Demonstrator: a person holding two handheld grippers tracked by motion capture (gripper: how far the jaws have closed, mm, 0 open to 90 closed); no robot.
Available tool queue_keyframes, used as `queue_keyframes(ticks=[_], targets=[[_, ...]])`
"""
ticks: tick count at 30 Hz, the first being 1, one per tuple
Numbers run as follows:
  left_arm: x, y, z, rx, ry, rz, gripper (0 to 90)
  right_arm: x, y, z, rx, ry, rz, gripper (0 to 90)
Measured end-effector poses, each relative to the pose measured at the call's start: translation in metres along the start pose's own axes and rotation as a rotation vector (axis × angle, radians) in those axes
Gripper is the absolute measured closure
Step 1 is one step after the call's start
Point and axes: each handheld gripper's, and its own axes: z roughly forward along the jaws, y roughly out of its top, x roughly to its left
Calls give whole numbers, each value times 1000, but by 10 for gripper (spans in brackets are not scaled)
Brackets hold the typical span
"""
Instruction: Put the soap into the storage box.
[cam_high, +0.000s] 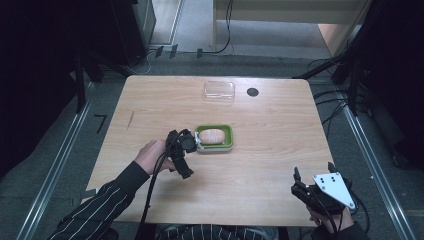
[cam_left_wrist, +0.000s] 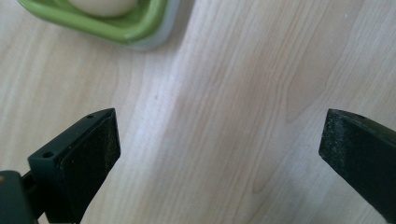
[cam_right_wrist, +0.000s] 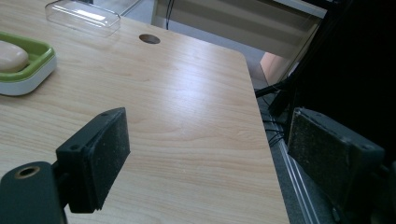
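While the left gripper (cam_high: 192, 145) sits just beside the green dish (cam_high: 227, 136), at the dish's 9 o'clock in the high view, its jaws stand wide apart and hold nothing; in the left gripper view bare table (cam_left_wrist: 233, 116) lies between the pads and the dish's corner (cam_left_wrist: 135, 28) shows at about 11 o'clock, near but not touching as far as that view tells. Dish sits near mid-table, slightly toward the person's left. Its long axis runs 9-to-3 across the table, so the left gripper faces a short end. Soap (cam_high: 212, 135) lies inside the dish, same axis, pale pink-cream, oval, smooth; it rests within the rim. Dish is rounded-rectangular, green top over a white-grey base (cam_right_wrist: 23, 84). Right gripper (cam_high: 302, 182) is well apart, at the table's near right edge, roughly 4 o'clock from the dish, also released with nothing between the pads; its own view has the dish far off at 10 o'clock. Judgement: left hand is the nearer one and the likely one to act; a grasp on dish or soap would need the gripper carried toward 3 o'clock and the jaws set across the short width. Clear lid (cam_high: 219, 91) lies at 12 o'clock from the dish, near the far edge, beside a dark hole (cam_high: 253, 92) in the table.
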Motion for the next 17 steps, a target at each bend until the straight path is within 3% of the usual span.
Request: queue_keyframes(ticks=[7, 13, 17], targets=[[-8, -11, -1, 7, 4, 4, 0, 1, 0, 0, 3, 2, 2, 136], [-18, -23, 7, -2, -4, -23, 0, 0, 0, 0, 0, -2, 7, 136], [-19, -30, 12, 33, -18, -21, 0, 0, 0, 1, -2, 3, 6, 136]])
